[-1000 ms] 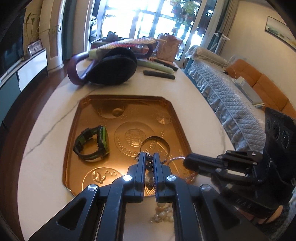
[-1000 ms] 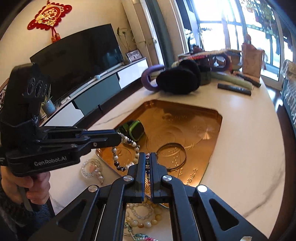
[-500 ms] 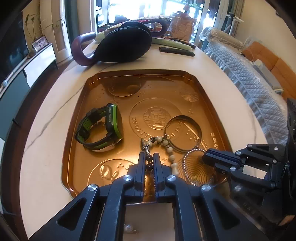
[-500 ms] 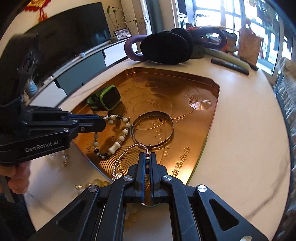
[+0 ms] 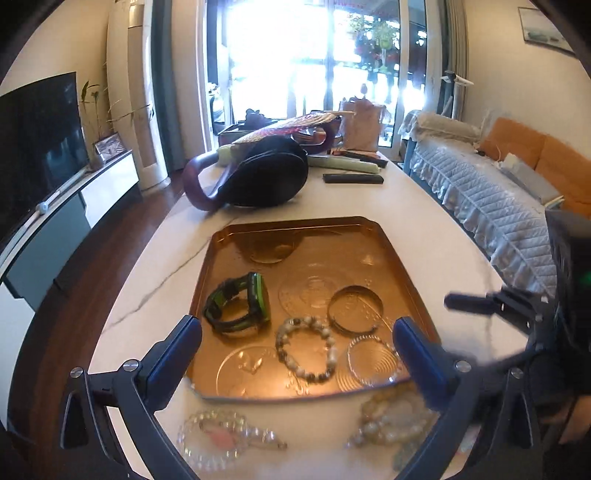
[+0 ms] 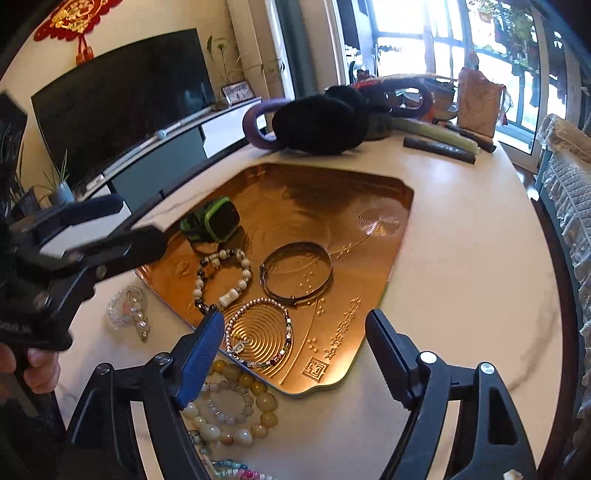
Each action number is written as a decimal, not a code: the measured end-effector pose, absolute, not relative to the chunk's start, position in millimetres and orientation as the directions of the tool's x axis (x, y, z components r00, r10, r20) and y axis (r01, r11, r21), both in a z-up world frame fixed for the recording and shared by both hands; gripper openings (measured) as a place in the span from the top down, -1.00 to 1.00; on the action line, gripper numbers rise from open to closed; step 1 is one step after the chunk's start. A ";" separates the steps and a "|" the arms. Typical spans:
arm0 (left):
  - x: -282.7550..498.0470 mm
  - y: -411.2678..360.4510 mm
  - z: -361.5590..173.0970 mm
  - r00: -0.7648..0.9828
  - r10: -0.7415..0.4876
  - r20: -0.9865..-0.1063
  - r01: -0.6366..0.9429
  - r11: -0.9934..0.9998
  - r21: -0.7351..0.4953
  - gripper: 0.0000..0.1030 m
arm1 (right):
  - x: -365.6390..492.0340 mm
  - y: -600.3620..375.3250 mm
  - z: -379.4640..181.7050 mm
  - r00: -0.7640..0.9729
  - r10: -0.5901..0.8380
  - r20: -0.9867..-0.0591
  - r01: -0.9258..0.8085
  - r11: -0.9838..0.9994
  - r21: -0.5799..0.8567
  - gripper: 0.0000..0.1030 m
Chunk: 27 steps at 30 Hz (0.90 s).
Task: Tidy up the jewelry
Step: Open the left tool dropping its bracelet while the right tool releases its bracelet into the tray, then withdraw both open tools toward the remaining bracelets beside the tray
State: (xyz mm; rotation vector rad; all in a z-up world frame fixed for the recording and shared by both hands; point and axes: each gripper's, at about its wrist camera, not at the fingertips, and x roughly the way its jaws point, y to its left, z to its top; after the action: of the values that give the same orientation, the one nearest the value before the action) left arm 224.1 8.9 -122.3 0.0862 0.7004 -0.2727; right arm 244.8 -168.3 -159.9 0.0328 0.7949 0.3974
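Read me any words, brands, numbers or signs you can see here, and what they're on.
No text reads clearly.
Copper tray: embossed characters and a square seal near its front edge, too stylised to read.
Left gripper: white lettering on its body, blurred and cut off.
Red wall ornament: gold characters, too small.
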 end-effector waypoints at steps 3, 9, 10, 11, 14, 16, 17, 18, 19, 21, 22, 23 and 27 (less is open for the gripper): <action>213.1 15.3 -121.5 0.726 -0.201 -0.658 0.245 0.969 -0.026 -0.99 | 237.0 -171.3 -144.5 0.648 0.387 -0.657 -0.354 0.916 0.190 -0.59; 173.0 36.4 -102.4 0.820 -0.120 -0.560 0.131 0.991 -0.020 -0.99 | 217.6 -170.2 -110.3 0.654 0.492 -0.574 -0.425 0.867 0.260 -0.75; 168.6 40.8 -97.9 0.822 -0.125 -0.556 0.129 0.991 -0.031 -0.99 | 216.1 -170.8 -105.0 0.649 0.514 -0.560 -0.433 0.856 0.284 -0.75; 165.1 45.0 -92.6 0.816 -0.127 -0.564 0.132 0.991 -0.032 -0.99 | 215.6 -172.1 -101.6 0.647 0.524 -0.554 -0.434 0.850 0.298 -0.75; 154.8 56.9 -79.1 0.807 -0.095 -0.583 0.122 0.993 0.007 -0.99 | 207.2 -176.6 -89.7 0.653 0.530 -0.540 -0.431 0.847 0.310 -0.75; 147.7 67.5 -74.1 0.802 -0.092 -0.590 0.130 0.991 0.022 -0.99 | 197.9 -180.6 -84.9 0.671 0.516 -0.533 -0.425 0.856 0.293 -0.75; 144.9 71.3 -74.1 0.798 -0.097 -0.595 0.137 0.990 0.021 -0.99 | 193.1 -181.8 -84.5 0.673 0.506 -0.540 -0.427 0.861 0.275 -0.73; 141.6 75.9 -74.7 0.795 -0.104 -0.598 0.145 0.989 0.021 -0.99 | 189.0 -182.6 -85.9 0.668 0.500 -0.551 -0.433 0.864 0.257 -0.66; 138.6 78.7 -76.8 0.792 -0.115 -0.599 0.161 0.987 0.023 -0.99 | 185.5 -183.5 -88.4 0.663 0.493 -0.564 -0.437 0.866 0.244 -0.57; 134.9 78.3 -84.1 0.778 -0.128 -0.615 0.206 0.977 0.058 -0.95 | 181.0 -186.4 -95.0 0.645 0.483 -0.591 -0.446 0.867 0.223 -0.34; 136.0 75.8 -89.6 0.777 -0.122 -0.617 0.222 0.971 0.087 -0.85 | 178.9 -186.4 -102.0 0.632 0.470 -0.616 -0.453 0.869 0.199 -0.16; 136.9 73.9 -95.0 0.774 -0.119 -0.622 0.237 0.965 0.111 -0.76 | 177.9 -187.0 -106.4 0.628 0.458 -0.629 -0.453 0.872 0.184 -0.07; 158.9 65.3 -135.7 0.676 -0.156 -0.721 0.325 0.940 0.102 0.08 | 187.0 -195.2 -134.5 0.597 0.436 -0.673 -0.421 0.885 0.199 0.30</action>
State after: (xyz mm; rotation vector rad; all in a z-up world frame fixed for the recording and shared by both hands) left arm 158.9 65.3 -135.7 0.2302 0.7848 -0.2732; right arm 187.0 -195.2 -134.5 0.0198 0.7869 0.4975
